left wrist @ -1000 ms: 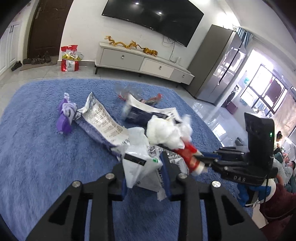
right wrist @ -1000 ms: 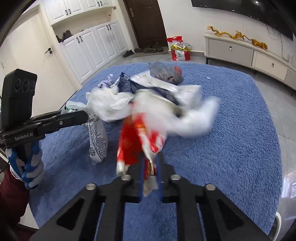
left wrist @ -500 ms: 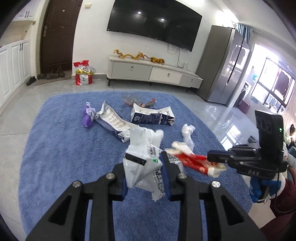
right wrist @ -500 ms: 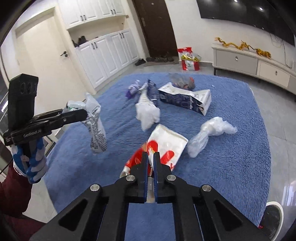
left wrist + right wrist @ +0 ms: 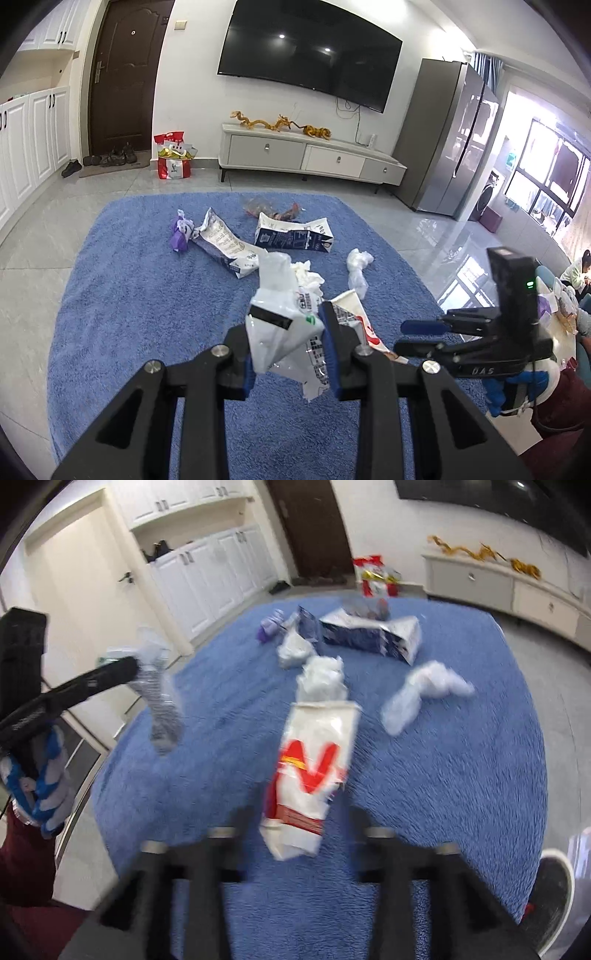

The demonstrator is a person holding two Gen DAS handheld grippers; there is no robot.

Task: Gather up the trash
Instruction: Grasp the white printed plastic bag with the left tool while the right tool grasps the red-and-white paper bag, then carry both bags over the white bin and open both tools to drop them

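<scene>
Left hand-held gripper [image 5: 290, 352] clamps a crumpled white plastic wrapper [image 5: 280, 325] above the blue rug [image 5: 129, 295]; right hand-held gripper [image 5: 295, 834], jaws opening, lets the red-and-white packet [image 5: 310, 768] lie between them.

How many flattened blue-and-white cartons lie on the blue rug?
2. One flattened blue-and-white carton lies at the far middle of the blue rug. The other lies left of it, beside the purple wrapper. Held trash may hide more.

Crumpled white wrapper [image 5: 284, 332] held aloft; red-white packet [image 5: 314, 764] on blue rug.
</scene>
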